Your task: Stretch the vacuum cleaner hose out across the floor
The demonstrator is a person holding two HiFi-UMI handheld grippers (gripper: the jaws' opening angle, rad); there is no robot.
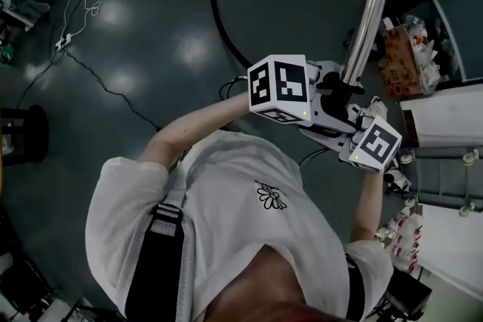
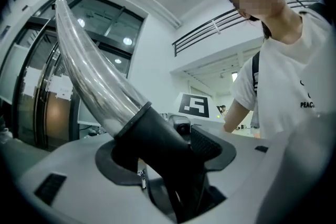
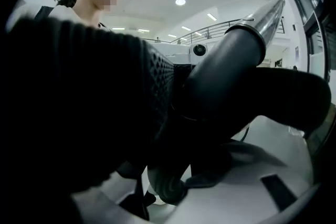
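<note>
The left gripper (image 2: pixel 163 160) and right gripper (image 3: pixel 178 165) clamp the black wand handle (image 2: pixel 157 139), centre right. The hose (image 1: pixel 215 11), seemingly the dark line at upper centre, lies on the floor (image 1: pixel 151 26); we should pull steadily and keep low.

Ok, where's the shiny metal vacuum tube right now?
Head view, upper right: the metal tube runs up out of frame from its black handle, which the left gripper and right gripper both clamp.

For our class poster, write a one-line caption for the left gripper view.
Left gripper clamps the black handle of a chrome vacuum tube beside a white-shirted person.
</note>
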